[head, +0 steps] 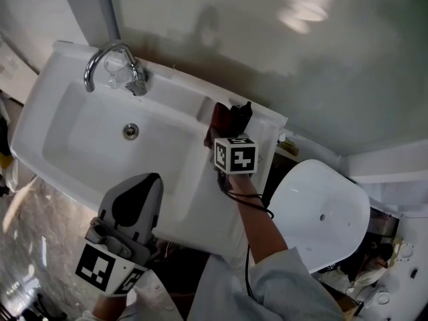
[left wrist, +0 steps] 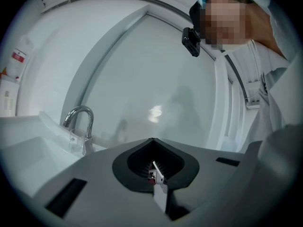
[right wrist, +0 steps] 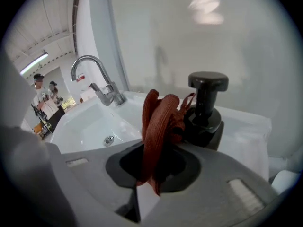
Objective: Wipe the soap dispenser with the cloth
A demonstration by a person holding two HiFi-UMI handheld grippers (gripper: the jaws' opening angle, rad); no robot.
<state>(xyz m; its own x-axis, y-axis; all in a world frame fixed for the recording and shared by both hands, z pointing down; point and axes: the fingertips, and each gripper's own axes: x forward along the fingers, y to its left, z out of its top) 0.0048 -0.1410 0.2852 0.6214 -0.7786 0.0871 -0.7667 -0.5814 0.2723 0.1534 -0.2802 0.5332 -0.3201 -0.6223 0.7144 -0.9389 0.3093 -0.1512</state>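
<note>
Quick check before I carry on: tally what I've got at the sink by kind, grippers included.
Sink: 1
Tap: 1
Soap dispenser: 1
Cloth: 1, red
Grippers: 2, the left gripper shut with nothing in it, the right gripper shut on the cloth
Total: 6

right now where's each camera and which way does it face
Head view: on the person's head, steeply down at the sink; left gripper, right gripper and right sleeve show.
Left gripper view: on the left gripper, tilted up at the wall; its shut fingers and the person's torso show.
Right gripper view: on the right gripper, facing the soap dispenser; its fingers pinch the cloth.
Shared: faucet in all three.
</note>
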